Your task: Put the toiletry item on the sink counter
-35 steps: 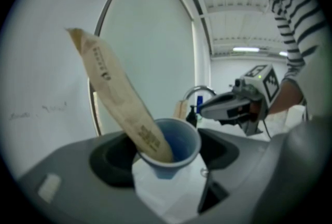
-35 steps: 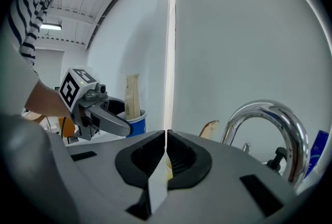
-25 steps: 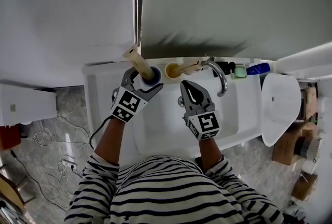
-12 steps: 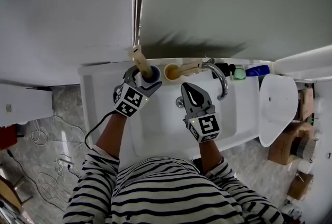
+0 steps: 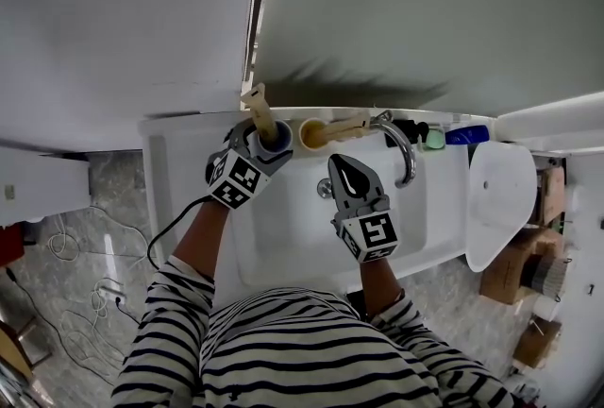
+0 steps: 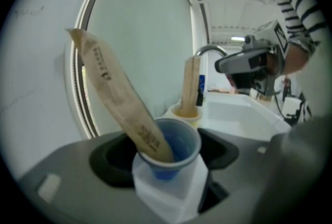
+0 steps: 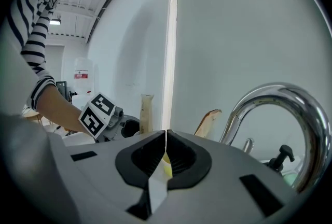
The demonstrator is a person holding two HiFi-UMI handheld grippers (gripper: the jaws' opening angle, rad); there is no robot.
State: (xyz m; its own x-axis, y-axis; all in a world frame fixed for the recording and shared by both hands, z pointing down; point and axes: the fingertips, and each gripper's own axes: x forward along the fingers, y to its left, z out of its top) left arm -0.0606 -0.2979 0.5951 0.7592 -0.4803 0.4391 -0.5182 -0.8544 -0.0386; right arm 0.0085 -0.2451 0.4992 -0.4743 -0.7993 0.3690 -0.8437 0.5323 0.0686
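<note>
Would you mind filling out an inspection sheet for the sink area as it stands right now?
Surface: white sink counter around a basin, chrome faucet at the back.
Job's things: blue cup holding a tan packet; whether it rests on the counter cannot be told.
Clutter: yellow cup with a second packet, black item, green item and blue bottle along the back ledge.
Grippers: left gripper closed on the blue cup, jaws wide; right gripper shut, empty, over the basin.
Cables: black cable from the left gripper; loose cords on the floor.
Surroundings: toilet lid at right, cardboard boxes beside it.
</note>
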